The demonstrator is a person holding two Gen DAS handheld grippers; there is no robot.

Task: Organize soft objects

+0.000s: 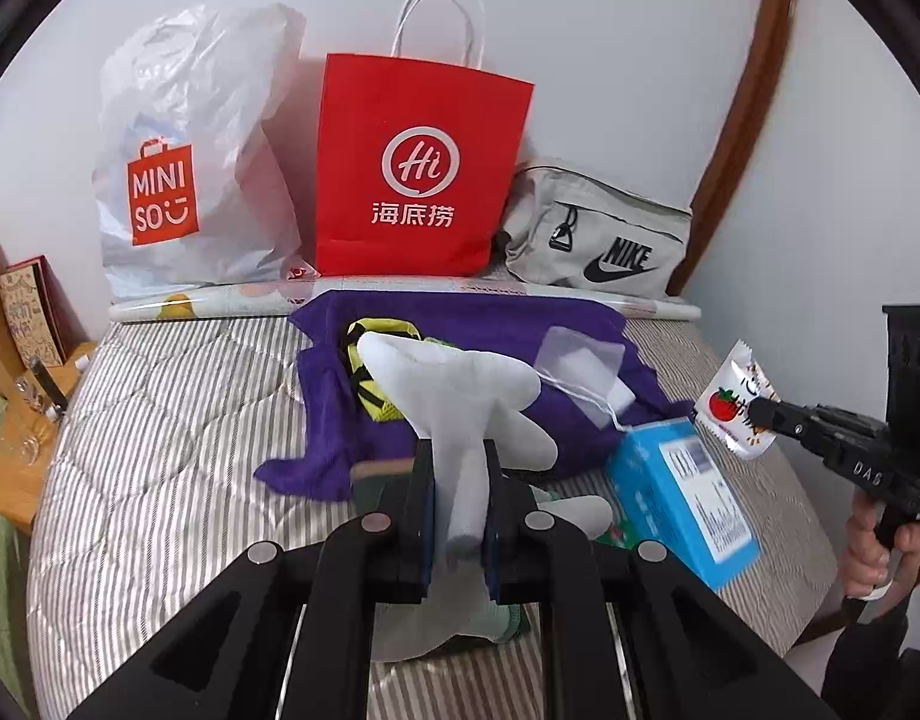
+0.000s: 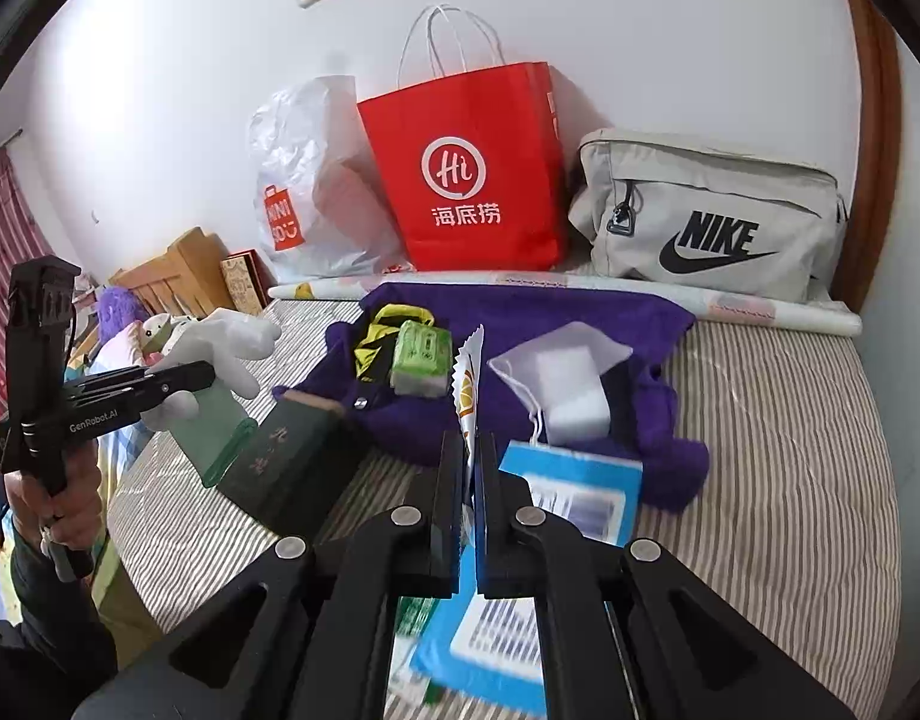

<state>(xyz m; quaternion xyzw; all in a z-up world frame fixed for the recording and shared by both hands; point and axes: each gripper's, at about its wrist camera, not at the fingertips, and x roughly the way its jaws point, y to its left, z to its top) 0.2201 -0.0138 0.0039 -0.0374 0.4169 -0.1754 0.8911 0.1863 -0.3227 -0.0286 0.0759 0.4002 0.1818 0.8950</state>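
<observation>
My left gripper (image 1: 458,468) is shut on a white sock (image 1: 460,396) with a green cuff and holds it above the striped bed (image 1: 160,420). In the right wrist view the left gripper (image 2: 208,373) shows at far left with the sock (image 2: 220,348) hanging from it. My right gripper (image 2: 473,450) is shut on a thin white snack packet (image 2: 467,396); in the left wrist view the right gripper (image 1: 760,411) holds the packet (image 1: 736,402) with a tomato print. A purple towel (image 2: 550,324) lies on the bed under several small items.
A Miniso plastic bag (image 1: 190,168), a red paper bag (image 1: 418,174) and a grey Nike bag (image 1: 598,234) stand against the wall behind a rolled mat (image 1: 400,294). A blue box (image 1: 682,498), a dark green box (image 2: 286,456), a green tissue pack (image 2: 421,357) and a white pouch (image 2: 568,378) lie on the bed.
</observation>
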